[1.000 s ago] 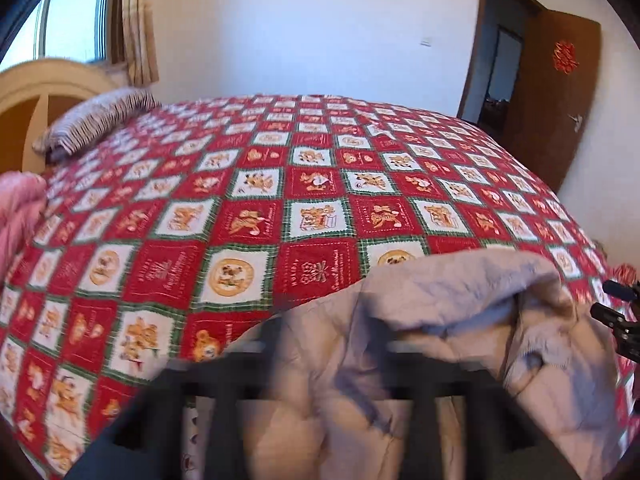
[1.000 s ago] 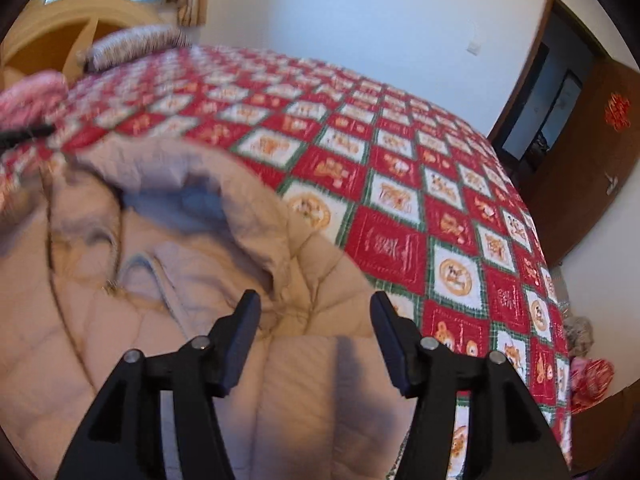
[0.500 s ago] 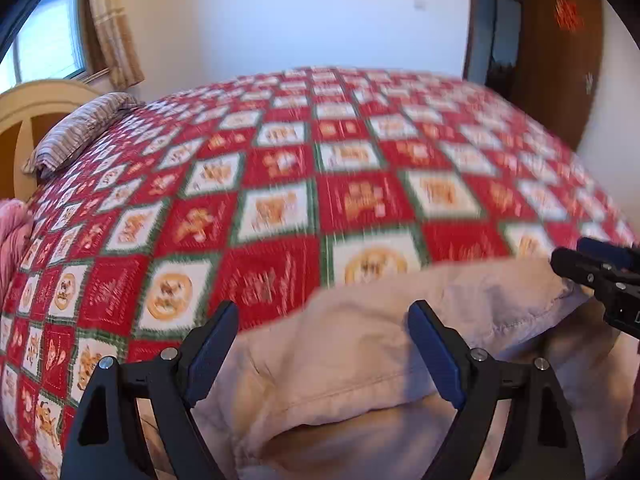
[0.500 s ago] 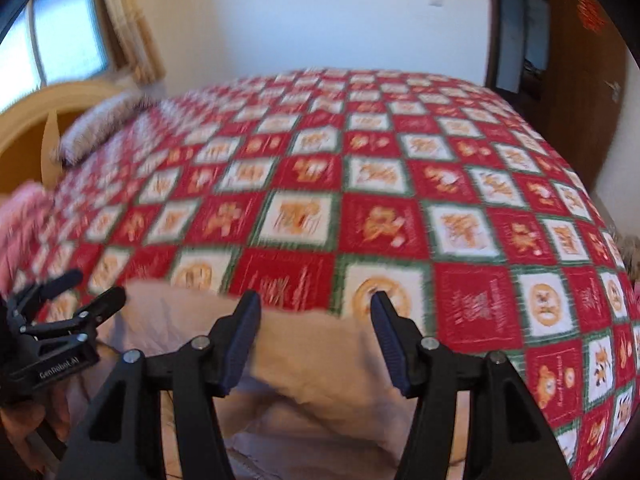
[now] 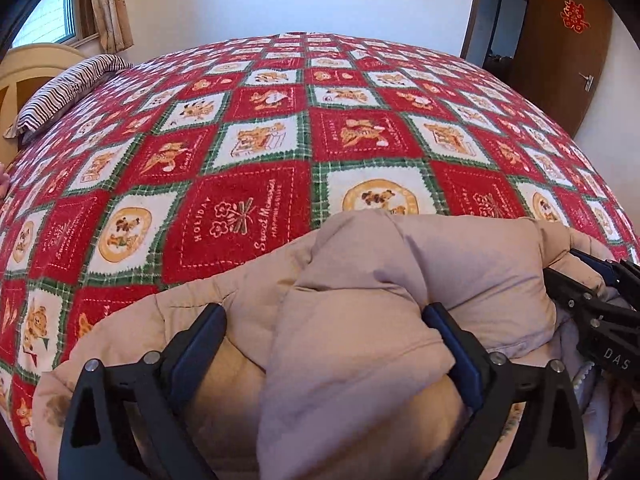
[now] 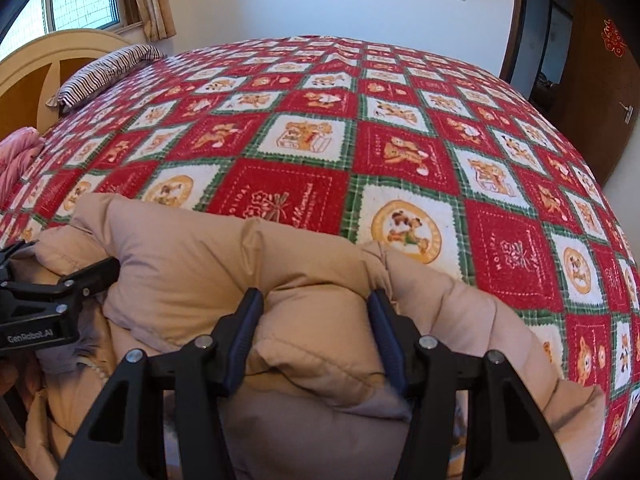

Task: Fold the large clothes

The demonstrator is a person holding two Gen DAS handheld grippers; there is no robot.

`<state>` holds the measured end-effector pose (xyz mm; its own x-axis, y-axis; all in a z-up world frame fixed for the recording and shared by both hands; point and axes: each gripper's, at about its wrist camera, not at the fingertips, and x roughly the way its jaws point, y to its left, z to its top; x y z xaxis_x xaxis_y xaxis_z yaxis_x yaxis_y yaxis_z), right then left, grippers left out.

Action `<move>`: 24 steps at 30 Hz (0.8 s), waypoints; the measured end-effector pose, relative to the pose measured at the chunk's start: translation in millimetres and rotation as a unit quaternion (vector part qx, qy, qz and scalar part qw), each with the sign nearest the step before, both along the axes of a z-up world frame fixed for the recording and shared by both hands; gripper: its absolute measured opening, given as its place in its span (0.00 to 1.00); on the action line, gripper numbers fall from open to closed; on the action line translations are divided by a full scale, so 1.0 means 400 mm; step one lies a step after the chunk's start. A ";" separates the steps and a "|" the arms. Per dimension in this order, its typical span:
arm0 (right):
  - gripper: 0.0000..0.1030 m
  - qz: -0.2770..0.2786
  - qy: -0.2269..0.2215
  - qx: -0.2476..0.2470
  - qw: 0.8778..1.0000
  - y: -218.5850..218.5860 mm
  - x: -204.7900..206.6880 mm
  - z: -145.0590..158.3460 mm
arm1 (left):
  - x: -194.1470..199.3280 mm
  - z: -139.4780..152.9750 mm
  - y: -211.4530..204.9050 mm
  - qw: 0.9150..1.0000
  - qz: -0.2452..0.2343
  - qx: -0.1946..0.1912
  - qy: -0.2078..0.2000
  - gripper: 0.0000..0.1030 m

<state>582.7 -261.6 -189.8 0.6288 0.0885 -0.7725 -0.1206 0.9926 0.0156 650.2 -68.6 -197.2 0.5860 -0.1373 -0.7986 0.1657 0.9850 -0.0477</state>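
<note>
On the patterned quilt [image 5: 256,184], beige coat [image 5: 360,304] between left jaws just spread apart, right jaws clamping its fold.

It was a bedroom in a home. A wide bed [image 5: 304,128] wore a red, white and green teddy-bear quilt, with a striped pillow [image 6: 108,72] against a curved wooden headboard [image 6: 36,68], a curtained window [image 6: 86,2], and a brown door [image 5: 560,48].

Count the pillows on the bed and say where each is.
1. A striped pillow lies at the head of the bed, against the wooden headboard below the window. More may be hidden beyond the frame's left edge, where a pink bundle sits.
</note>
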 end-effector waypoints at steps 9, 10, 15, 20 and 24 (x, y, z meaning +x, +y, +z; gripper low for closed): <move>0.58 -0.005 -0.004 -0.031 0.999 0.018 0.007 -0.019 | 0.000 -0.012 -0.011 1.000 0.005 0.023 0.001 0.99; 0.58 -0.005 -0.004 -0.033 0.999 0.018 0.007 -0.020 | 0.000 -0.013 -0.012 1.000 0.005 0.025 0.000 0.99; 0.58 -0.006 -0.008 -0.044 0.999 0.027 0.005 -0.023 | 0.000 -0.014 -0.012 1.000 0.006 0.025 0.000 0.99; 0.59 -0.008 -0.009 -0.051 0.999 0.031 0.006 -0.026 | 0.000 -0.016 -0.012 0.999 0.006 0.031 -0.001 0.99; 0.59 -0.009 -0.009 -0.058 0.998 0.035 0.006 -0.028 | 0.001 -0.016 -0.015 0.999 0.006 0.033 -0.002 0.99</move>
<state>585.2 -247.7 -200.8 0.6440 -0.0116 -0.7650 -0.1027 0.9895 -0.1015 650.6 -74.6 -203.8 0.5906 -0.0772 -0.8032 0.1541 0.9879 0.0183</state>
